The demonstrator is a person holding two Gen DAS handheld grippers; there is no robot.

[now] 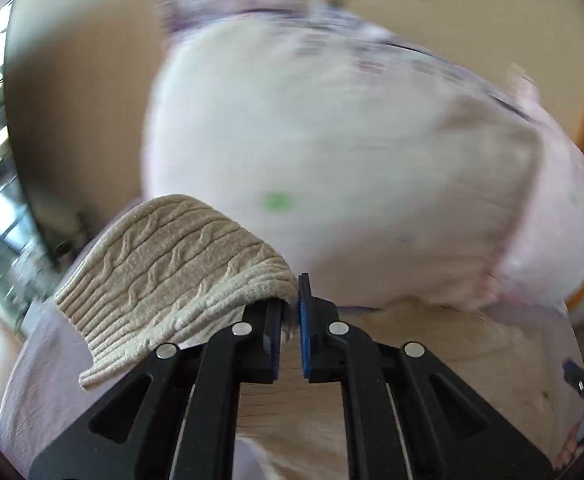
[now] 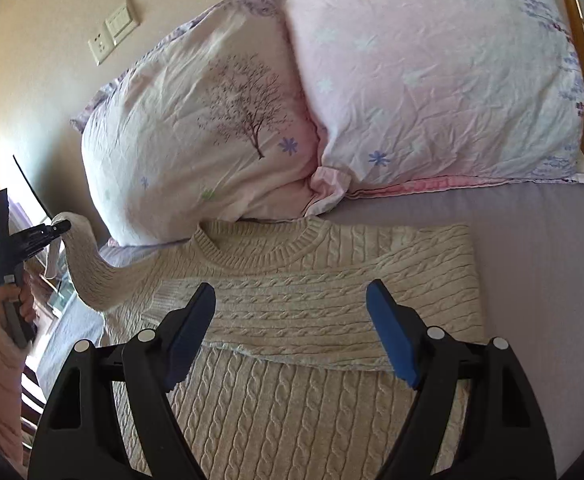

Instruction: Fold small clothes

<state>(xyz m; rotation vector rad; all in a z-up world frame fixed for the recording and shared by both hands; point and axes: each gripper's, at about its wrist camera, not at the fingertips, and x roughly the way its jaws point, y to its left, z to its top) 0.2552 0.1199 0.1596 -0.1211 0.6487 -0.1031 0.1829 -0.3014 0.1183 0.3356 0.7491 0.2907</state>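
Observation:
A cream cable-knit sweater (image 2: 292,360) lies flat on the lilac bed sheet (image 2: 539,280), collar toward the pillows. One sleeve (image 2: 323,312) is folded across the chest. The other sleeve (image 2: 92,276) is lifted up to the left. My left gripper (image 1: 290,304) is shut on that sleeve's cuff (image 1: 164,276), which drapes over its left finger; it also shows in the right wrist view (image 2: 58,226). My right gripper (image 2: 292,300) is open and empty, hovering just above the sweater's chest.
Two pink-white printed pillows (image 2: 196,128) (image 2: 431,72) lie at the head of the bed against a beige wall (image 2: 32,92) with switches (image 2: 114,28). A wooden headboard edge (image 2: 571,20) is at the right. The left wrist view is motion-blurred.

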